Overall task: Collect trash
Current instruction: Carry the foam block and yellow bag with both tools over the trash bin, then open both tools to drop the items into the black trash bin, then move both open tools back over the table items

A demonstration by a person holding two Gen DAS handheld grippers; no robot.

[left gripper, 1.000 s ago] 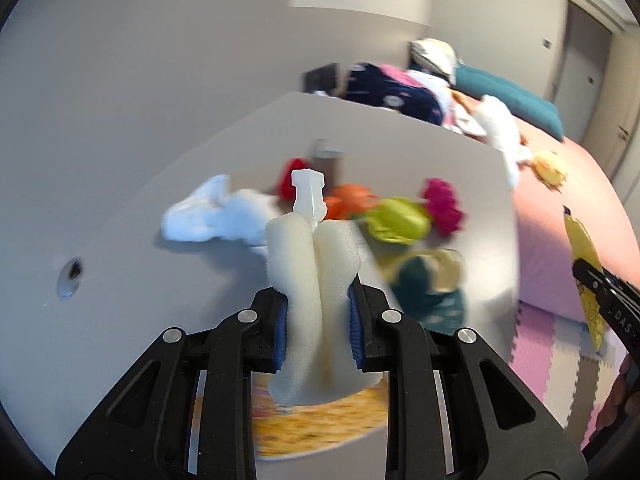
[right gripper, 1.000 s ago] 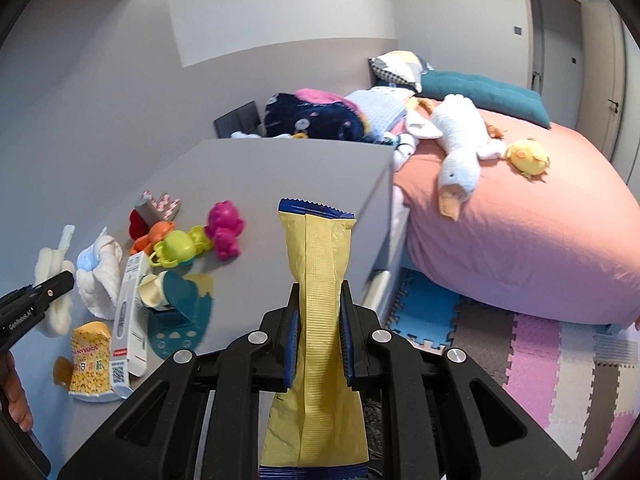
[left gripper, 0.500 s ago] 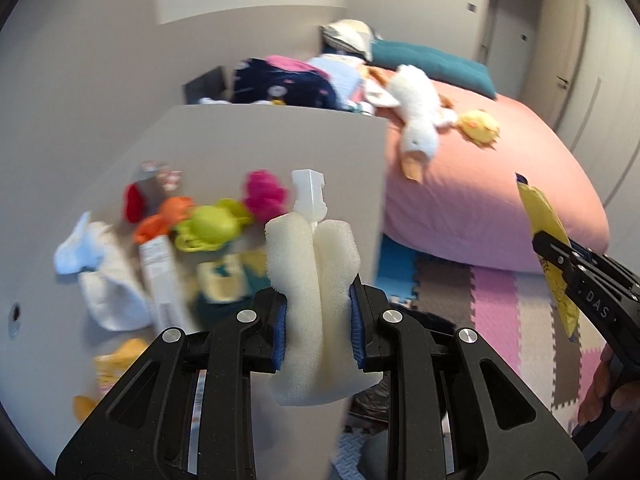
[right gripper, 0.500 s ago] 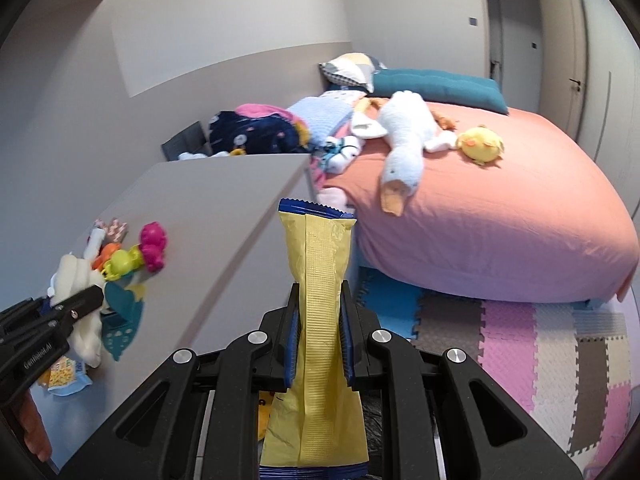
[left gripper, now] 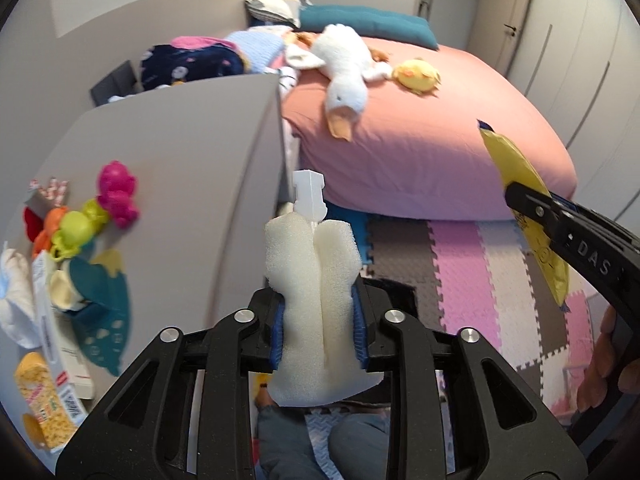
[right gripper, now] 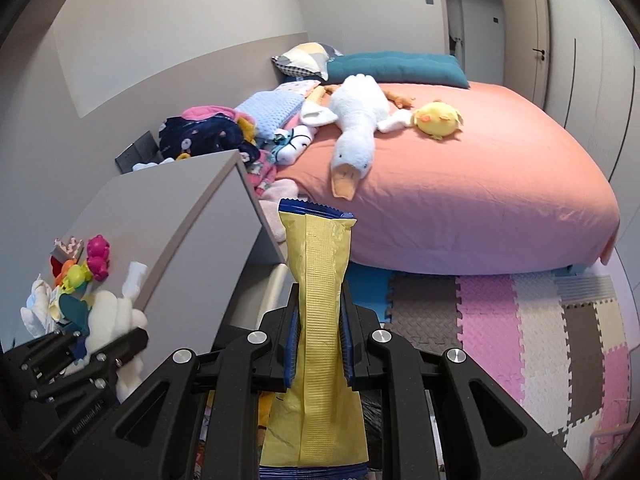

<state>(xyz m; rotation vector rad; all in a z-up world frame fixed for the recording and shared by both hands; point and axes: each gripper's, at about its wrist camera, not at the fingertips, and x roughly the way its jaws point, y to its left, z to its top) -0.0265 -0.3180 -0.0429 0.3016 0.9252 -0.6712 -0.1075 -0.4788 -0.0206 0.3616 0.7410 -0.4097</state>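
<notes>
Left gripper point(left gripper: 319, 328) has just been easing its jaws apart, yet I see its pads touching the white foam piece point(left gripper: 314, 304) between them. Right gripper point(right gripper: 319, 350) is clamped on the yellow wrapper point(right gripper: 318, 320). Farther left, toys sit on the grey table point(left gripper: 192, 152); beyond lies the pink bed point(right gripper: 460, 184).

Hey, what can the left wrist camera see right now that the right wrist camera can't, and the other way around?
Only the left wrist view shows the yellow snack packet at the near end of the grey table. Only the right wrist view shows the flat front of the yellow wrapper between its pads. Both show the white foam piece, the pink bed and the plush goose.
</notes>
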